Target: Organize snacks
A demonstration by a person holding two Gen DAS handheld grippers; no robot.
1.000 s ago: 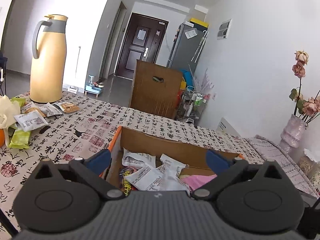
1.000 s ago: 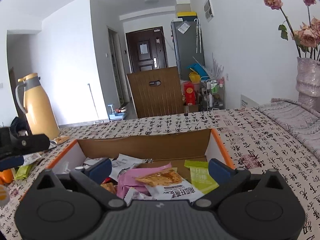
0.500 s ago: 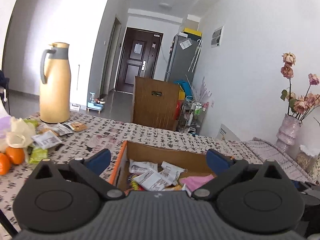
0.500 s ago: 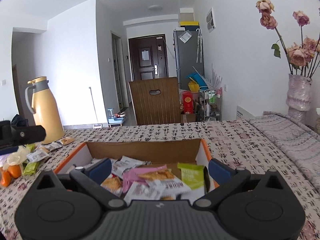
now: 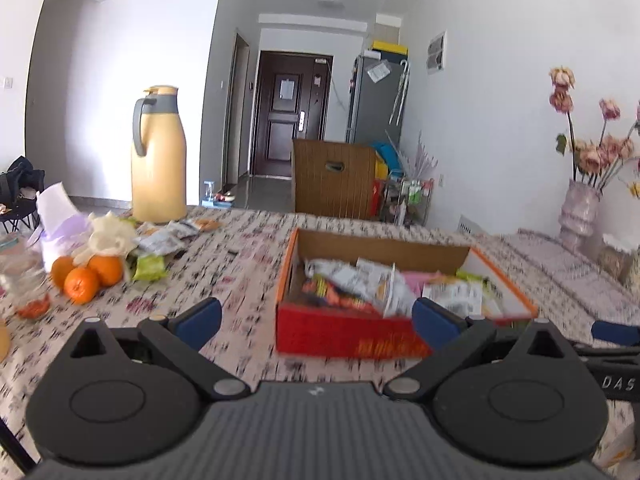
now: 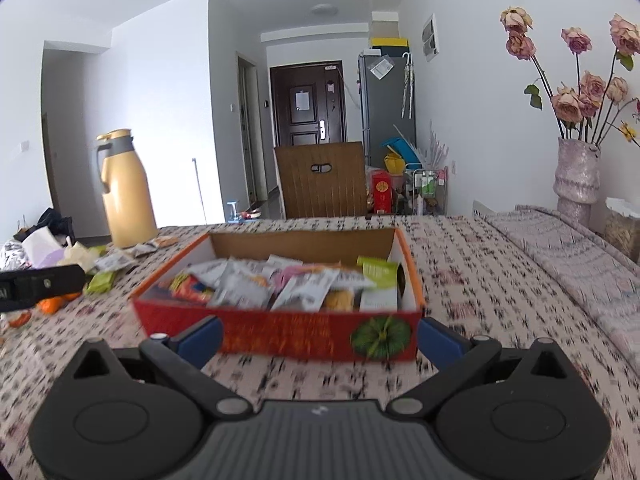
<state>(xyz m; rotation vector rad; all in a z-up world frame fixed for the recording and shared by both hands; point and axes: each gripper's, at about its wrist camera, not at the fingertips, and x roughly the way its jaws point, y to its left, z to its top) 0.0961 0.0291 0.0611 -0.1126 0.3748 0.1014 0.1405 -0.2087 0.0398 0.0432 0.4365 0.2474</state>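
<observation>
Calligraphy-print tablecloth point(image 5: 248, 264) carries loose foil snack packets point(image 5: 168, 240) at ten o'clock of the red-and-orange cardboard box point(image 6: 280, 332). Both left gripper point(image 5: 316, 320) and right gripper point(image 6: 320, 334) are spread, empty; swing left low, pinch one packet by its edge.

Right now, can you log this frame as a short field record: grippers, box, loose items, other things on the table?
left gripper: open, empty, short of the box
right gripper: open, empty, facing the box front
box: red, open-topped, full of snack packets
loose packets: beside the yellow jug
oranges: three, left of the box
vase: far right, holding flowers
</observation>
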